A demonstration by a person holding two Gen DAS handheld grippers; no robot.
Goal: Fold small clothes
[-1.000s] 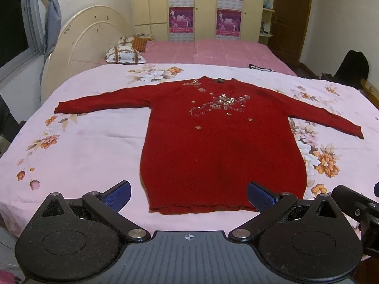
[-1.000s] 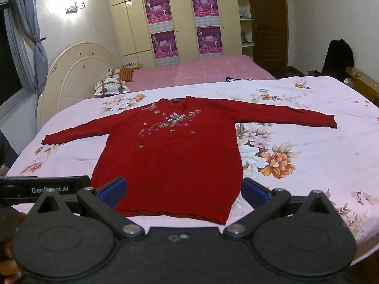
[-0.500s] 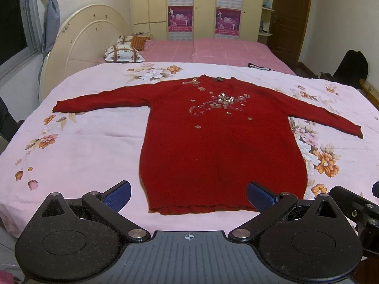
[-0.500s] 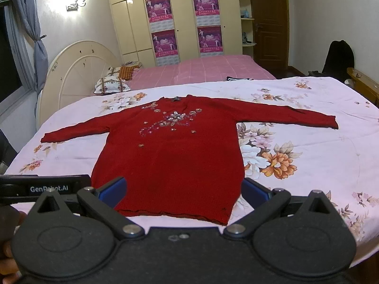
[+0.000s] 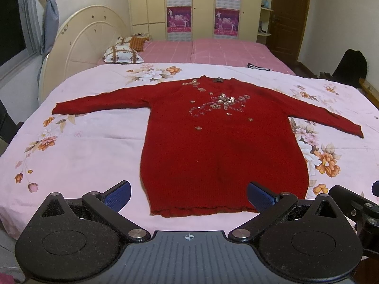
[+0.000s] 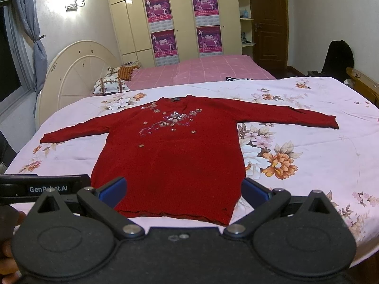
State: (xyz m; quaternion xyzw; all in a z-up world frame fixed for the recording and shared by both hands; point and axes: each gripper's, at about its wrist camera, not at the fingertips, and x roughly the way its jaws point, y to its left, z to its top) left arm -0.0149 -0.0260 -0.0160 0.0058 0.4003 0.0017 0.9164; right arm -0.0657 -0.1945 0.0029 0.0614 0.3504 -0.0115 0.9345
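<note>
A red long-sleeved sweater [image 5: 220, 146] [image 6: 173, 156] with sequin flowers on the chest lies flat and face up on a pink floral bedsheet [image 5: 78, 151] [image 6: 315, 156]. Both sleeves stretch out sideways, and the hem points toward me. My left gripper [image 5: 189, 195] hovers open just before the hem, nothing between its blue pads. My right gripper [image 6: 183, 190] is open too, held over the hem's edge and empty. The left gripper's body [image 6: 45, 188] shows at the left edge of the right wrist view.
Behind the floral bed lies a second bed with a pink checked cover [image 5: 213, 49] and pillows [image 5: 123, 53]. A cream round headboard [image 5: 80, 47] stands at the left. A dark bag [image 6: 338, 59] and a wooden frame [image 6: 362, 85] sit at the right.
Both views have shifted slightly, with the sweater sitting a little lower and nearer in frame. The sweater lies as before and both grippers stay open.
</note>
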